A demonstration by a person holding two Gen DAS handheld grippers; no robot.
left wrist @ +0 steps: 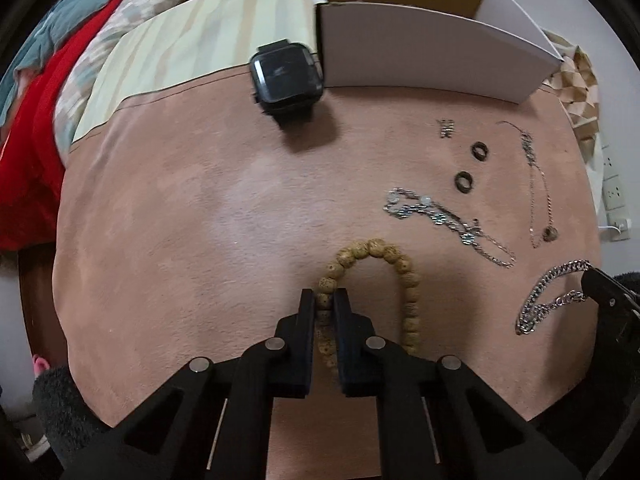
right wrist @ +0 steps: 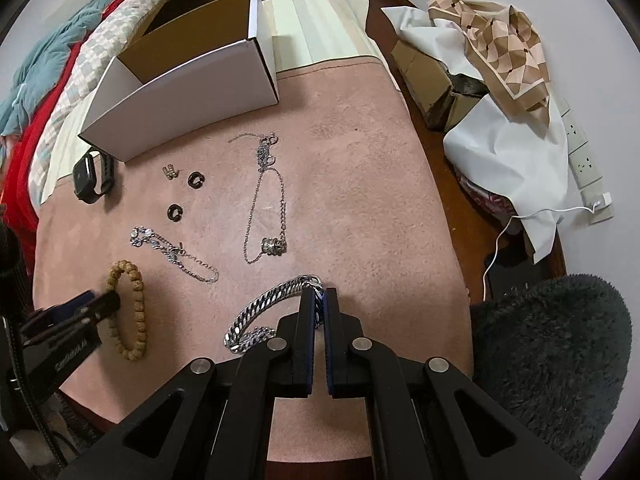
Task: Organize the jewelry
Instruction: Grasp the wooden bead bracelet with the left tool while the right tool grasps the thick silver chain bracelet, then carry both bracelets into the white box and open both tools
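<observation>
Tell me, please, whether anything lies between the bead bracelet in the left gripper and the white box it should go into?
Nothing blocks the way. The bead bracelet is pinched in the left gripper; only bare pink cloth lies before the open white box, with the smartwatch beside its corner.

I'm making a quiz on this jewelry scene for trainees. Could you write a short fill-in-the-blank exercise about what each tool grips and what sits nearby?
1. The left tool is shut on the ____ bead bracelet.
2. The right tool is shut on the thick silver ____.
3. The black smartwatch sits beside the open white ____.
4. Two dark ____ lie on the pink cloth near the box.

Missing words: wooden; chain; box; rings
</observation>
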